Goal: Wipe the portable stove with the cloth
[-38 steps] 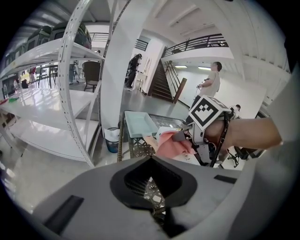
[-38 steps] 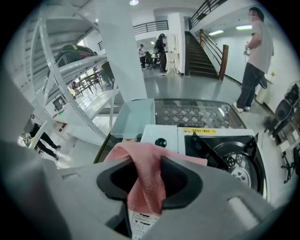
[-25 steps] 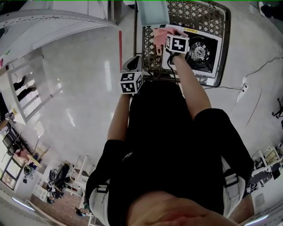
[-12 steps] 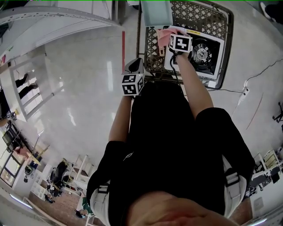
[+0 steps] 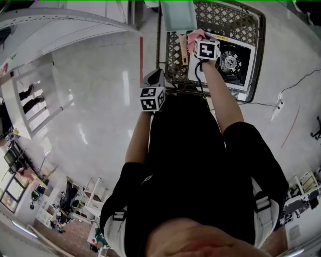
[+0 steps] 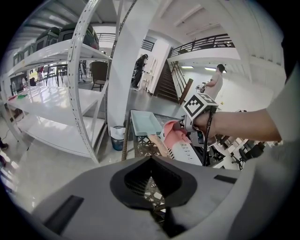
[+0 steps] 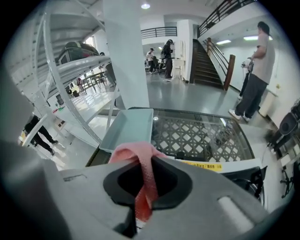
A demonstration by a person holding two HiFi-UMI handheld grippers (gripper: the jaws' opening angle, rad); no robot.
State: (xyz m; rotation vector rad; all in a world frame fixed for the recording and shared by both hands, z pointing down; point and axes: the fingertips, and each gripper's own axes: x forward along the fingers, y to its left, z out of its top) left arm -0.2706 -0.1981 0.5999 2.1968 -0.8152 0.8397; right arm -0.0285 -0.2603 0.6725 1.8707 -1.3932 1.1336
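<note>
The white portable stove (image 5: 239, 64) with its black burner lies on a lattice-topped table (image 5: 230, 20). At the stove's left corner sits the pink cloth (image 5: 192, 38). My right gripper (image 5: 198, 40) has just been closing and is now shut on the cloth. In the right gripper view a fold of the cloth (image 7: 138, 156) runs down between the pressed jaws of the right gripper (image 7: 140, 206), with the stove's white edge (image 7: 234, 166) beyond. My left gripper (image 5: 154, 76) hangs at the table's near edge, shut, holding nothing. The left gripper view shows the cloth (image 6: 174, 136) too.
A pale green tray (image 5: 177, 14) lies at the table's far left, with a tan wooden utensil (image 5: 184, 50) beside the cloth. White shelving (image 7: 70, 84) stands to the left. A cable and power strip (image 5: 275, 103) lie on the floor. A person (image 7: 255, 65) stands beyond the table.
The pink cloth, spread out beside the stove before, is now bunched up under the right gripper. The left gripper has stayed where it was.
</note>
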